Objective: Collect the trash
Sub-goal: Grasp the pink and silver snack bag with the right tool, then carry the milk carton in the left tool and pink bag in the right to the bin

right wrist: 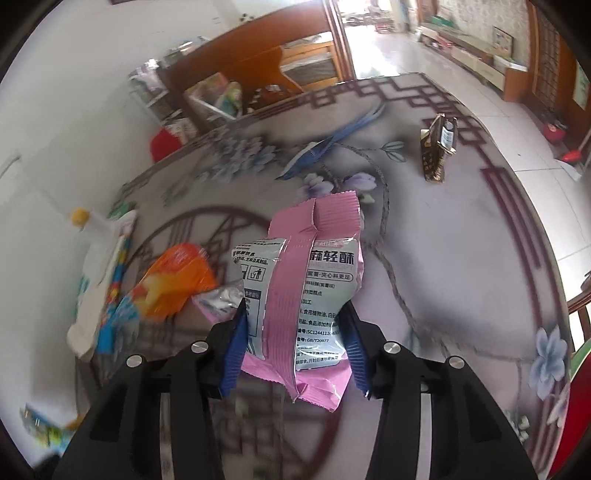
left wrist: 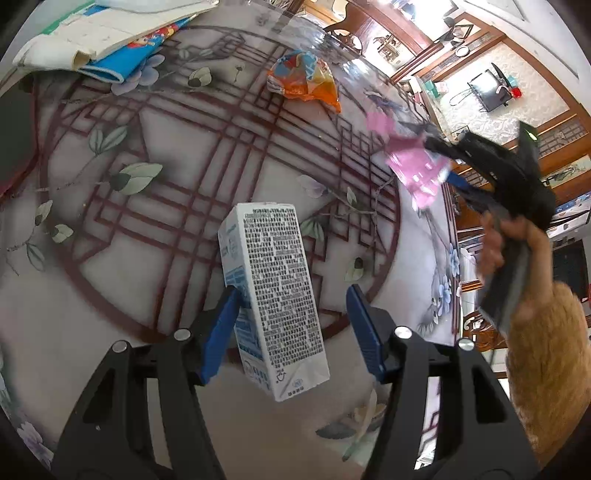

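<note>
A white drink carton (left wrist: 277, 291) with dense black print stands tilted between the blue pads of my left gripper (left wrist: 293, 291). The left pad touches its side, while a clear gap separates it from the right pad, so this gripper is open. My right gripper (right wrist: 294, 308) is shut on a pink and grey snack packet (right wrist: 314, 280), with both pads pressing its sides. In the left wrist view that packet (left wrist: 413, 166) hangs from the right gripper (left wrist: 439, 162) over the table's right side, held by a hand in a tan sleeve (left wrist: 546, 354).
On the patterned table (left wrist: 147, 221) lie an orange snack wrapper (left wrist: 303, 79) (right wrist: 173, 284), a silver wrapper (right wrist: 218, 299), a blue wrapper (right wrist: 314, 155) and a brown packet (right wrist: 437, 147). Books and papers (left wrist: 103, 33) sit at the far left. A yellow-capped bottle (right wrist: 96, 251) lies near them.
</note>
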The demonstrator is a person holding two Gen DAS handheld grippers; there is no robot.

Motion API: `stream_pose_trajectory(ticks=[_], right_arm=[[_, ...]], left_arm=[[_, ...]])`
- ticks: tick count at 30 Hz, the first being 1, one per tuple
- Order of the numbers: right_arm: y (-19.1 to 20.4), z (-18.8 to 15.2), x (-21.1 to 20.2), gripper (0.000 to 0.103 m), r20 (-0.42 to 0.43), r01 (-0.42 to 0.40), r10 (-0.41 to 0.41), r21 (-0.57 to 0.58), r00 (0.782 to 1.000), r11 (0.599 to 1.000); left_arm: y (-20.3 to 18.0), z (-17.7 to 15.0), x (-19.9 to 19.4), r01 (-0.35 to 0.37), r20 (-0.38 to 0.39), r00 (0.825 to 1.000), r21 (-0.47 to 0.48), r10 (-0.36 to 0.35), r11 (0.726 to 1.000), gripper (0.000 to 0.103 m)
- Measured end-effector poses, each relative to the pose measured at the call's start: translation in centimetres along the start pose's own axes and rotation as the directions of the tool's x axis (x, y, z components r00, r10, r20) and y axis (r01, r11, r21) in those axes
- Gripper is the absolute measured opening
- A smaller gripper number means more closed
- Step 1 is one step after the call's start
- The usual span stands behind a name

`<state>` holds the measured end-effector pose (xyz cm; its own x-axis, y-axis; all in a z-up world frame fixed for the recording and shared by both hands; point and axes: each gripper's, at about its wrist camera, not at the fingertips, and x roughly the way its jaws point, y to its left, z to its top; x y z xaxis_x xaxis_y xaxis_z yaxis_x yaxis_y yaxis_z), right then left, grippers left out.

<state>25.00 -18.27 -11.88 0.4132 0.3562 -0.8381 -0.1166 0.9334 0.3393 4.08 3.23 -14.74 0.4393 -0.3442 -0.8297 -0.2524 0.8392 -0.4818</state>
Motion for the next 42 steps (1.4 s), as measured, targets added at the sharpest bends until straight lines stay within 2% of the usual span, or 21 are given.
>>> stream_pose_trajectory(ticks=[6, 9, 14, 19, 31, 32, 33, 42], right_arm=[[0.1, -4.6, -5.0, 0.046, -0.006, -0.026, 0.025, -0.113, 1.000, 0.993], [-0.3, -7.1, -7.1, 0.046, 0.008, -0.017, 0.018, -0.127, 1.000, 0.992], [-0.9, -11.9, -10.0, 0.046, 0.033, 0.001, 0.002, -0.102, 0.999, 0.995], [-2.4, -15.6, -11.7, 0.046, 0.044, -0.012, 0.011, 0.020, 0.999, 1.000], [-2.7, -18.2, -13.2, 0.046, 0.049, -0.030, 0.028, 0.043, 0.998, 0.999], [-2.8, -18.3, -13.2, 0.046, 0.049, -0.030, 0.028, 0.042, 0.998, 0.999], [-2.8, -18.3, -13.2, 0.046, 0.050, -0.029, 0.027, 0.041, 0.998, 0.999], [-3.0, -18.8, -13.8, 0.046, 0.063, -0.025, 0.023, 0.041, 0.998, 0.999]], left_arm=[[-0.5, 0.3, -0.2, -0.019, 0.032, 0.999, 0.015, 0.018, 1.000, 0.057], [-0.8, 0.2, -0.3, -0.034, 0.043, 0.999, 0.030, 0.033, 0.999, 0.057], [-1.2, 0.0, -0.1, -0.049, 0.048, 0.998, 0.048, 0.047, 0.998, 0.057], [-1.5, -0.1, 0.7, -0.069, 0.041, 0.997, 0.055, 0.067, 0.996, 0.057], [-2.5, -1.1, 2.8, -0.092, 0.005, 0.996, 0.085, 0.092, 0.992, 0.057], [-2.4, -1.2, 3.0, -0.096, 0.002, 0.995, 0.087, 0.096, 0.992, 0.053], [-2.3, -1.3, 3.2, -0.101, -0.003, 0.995, 0.092, 0.101, 0.991, 0.045], [-3.7, -1.8, 1.4, -0.060, 0.039, 0.998, 0.122, 0.056, 0.991, 0.040]])
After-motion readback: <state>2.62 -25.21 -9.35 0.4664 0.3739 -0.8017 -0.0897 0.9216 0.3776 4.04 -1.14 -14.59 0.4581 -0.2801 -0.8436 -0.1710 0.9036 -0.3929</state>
